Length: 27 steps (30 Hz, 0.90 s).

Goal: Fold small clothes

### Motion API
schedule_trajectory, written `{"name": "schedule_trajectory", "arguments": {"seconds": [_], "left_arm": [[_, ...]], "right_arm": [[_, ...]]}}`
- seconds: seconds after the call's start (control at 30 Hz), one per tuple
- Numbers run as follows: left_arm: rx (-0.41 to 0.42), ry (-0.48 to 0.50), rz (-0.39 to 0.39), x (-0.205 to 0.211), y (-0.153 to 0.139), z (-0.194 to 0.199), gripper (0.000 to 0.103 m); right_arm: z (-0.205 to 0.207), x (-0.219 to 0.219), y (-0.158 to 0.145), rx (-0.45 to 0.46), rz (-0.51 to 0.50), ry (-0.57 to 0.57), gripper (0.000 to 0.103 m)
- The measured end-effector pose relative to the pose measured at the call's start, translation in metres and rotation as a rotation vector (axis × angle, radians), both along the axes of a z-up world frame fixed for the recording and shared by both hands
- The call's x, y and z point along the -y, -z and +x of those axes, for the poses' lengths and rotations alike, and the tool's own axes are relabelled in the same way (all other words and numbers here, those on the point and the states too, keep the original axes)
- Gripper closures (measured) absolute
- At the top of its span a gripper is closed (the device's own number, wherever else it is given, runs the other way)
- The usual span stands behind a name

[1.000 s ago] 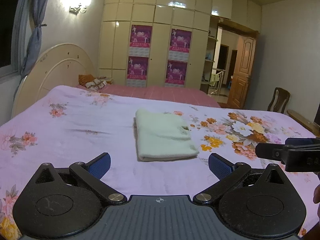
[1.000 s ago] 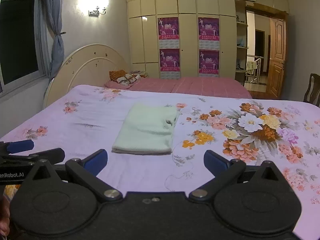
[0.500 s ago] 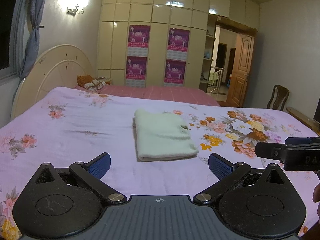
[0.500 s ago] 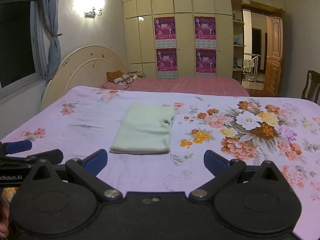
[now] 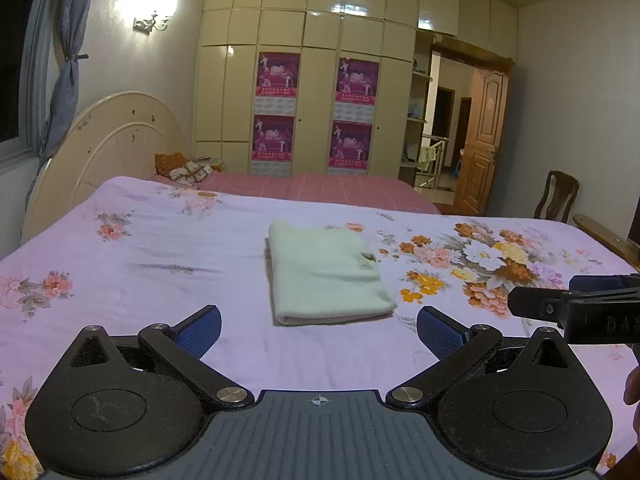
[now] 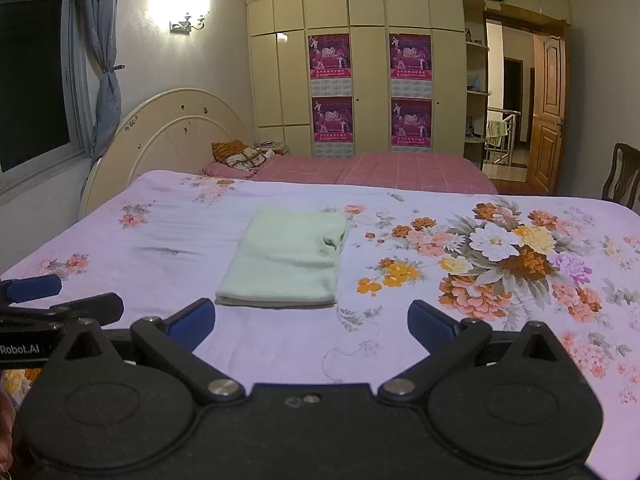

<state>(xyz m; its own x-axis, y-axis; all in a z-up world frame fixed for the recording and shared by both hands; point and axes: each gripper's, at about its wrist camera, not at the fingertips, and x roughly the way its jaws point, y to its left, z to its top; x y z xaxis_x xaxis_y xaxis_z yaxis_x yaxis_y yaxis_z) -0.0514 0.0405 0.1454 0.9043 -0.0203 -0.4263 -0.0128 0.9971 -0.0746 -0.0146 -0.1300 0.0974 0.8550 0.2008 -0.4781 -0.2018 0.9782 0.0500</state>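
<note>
A pale green garment (image 5: 326, 274) lies folded into a neat rectangle on the pink floral bedsheet (image 5: 140, 264). It also shows in the right wrist view (image 6: 286, 258). My left gripper (image 5: 319, 330) is open and empty, held above the sheet just short of the garment's near edge. My right gripper (image 6: 311, 322) is open and empty, also short of the garment and slightly to its right. Neither gripper touches the cloth. Each gripper shows at the edge of the other's view.
A second bed with a red checked cover (image 6: 380, 170) stands behind. A cream headboard (image 6: 168, 136) is at the left. A wardrobe with posters (image 6: 372, 88) fills the back wall. A wooden chair (image 5: 558, 196) and open door (image 5: 482, 140) are at the right.
Both grippers have drawn back and risen slightly from the folded garment. The garment has not moved. Both stay open.
</note>
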Motion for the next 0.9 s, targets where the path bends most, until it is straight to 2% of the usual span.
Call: {"name": "schedule_trajectory", "arguments": {"seconds": [0.9], "left_arm": [[0.004,0.005,0.011,-0.0021,-0.0011,0.0022,0.000]], "right_arm": [[0.0009,-0.0014,0.0007,0.006,-0.014,-0.015,0.001]]}}
